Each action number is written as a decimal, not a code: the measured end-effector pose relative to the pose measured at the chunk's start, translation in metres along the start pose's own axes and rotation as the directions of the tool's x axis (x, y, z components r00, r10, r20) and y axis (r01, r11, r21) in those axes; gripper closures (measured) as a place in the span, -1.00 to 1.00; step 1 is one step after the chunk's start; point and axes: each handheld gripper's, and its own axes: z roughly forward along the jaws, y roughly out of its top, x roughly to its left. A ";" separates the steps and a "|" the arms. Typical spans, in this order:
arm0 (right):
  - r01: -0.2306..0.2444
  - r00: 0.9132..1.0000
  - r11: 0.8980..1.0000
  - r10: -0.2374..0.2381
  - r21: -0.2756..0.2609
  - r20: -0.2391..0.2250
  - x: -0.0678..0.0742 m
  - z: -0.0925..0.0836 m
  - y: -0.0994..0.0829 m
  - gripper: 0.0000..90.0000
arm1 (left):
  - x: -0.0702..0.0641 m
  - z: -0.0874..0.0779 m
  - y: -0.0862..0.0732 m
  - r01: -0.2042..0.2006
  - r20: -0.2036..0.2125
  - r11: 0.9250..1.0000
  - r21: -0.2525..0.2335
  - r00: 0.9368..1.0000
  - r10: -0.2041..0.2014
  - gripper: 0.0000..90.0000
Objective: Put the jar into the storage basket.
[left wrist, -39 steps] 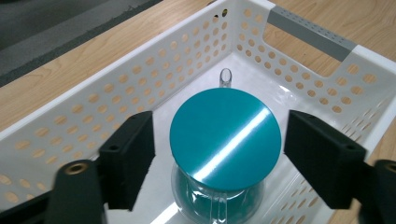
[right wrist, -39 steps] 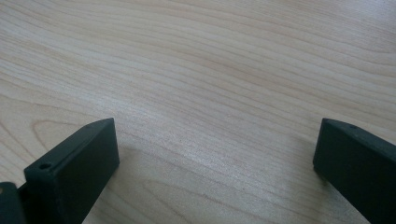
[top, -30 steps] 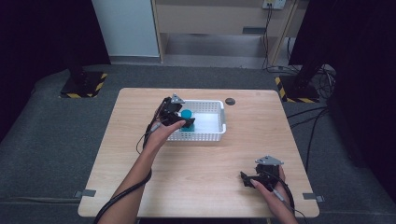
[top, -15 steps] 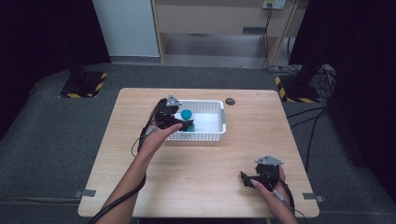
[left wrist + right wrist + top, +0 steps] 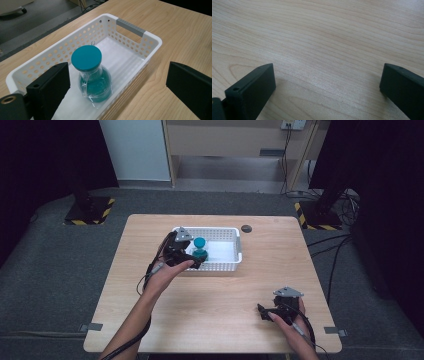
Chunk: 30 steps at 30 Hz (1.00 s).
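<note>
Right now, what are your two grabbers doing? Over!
Left gripper open at the white basket, jaws astride the teal-lidded bottle standing inside. Right gripper open, low over bare table. Nothing in the way.

no readable text or labels anywhere.

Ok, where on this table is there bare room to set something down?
The wood between the white basket and the right hand-held gripper is bare, as are the table's left side and its far right corner beyond the small dark disc. It is crowded at the basket's left end, where the left hand-held gripper hangs open around the teal-lidded flask.
</note>
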 end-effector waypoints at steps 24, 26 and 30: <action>0.000 1.000 1.000 0.000 0.000 0.000 0.000 0.000 0.000 -1.00 | -0.029 -0.012 -0.019 -0.034 0.051 0.999 -0.008 0.998 0.034 -0.91; 0.000 1.000 1.000 0.000 0.000 0.000 0.000 0.000 0.000 -1.00 | -0.032 -0.012 -0.023 -0.036 0.060 0.999 -0.002 0.998 0.036 -0.91; 0.001 1.000 1.000 -0.001 0.000 0.001 0.000 0.000 0.000 -1.00 | -0.038 -0.012 -0.030 -0.048 0.069 0.999 0.009 0.996 0.047 -0.91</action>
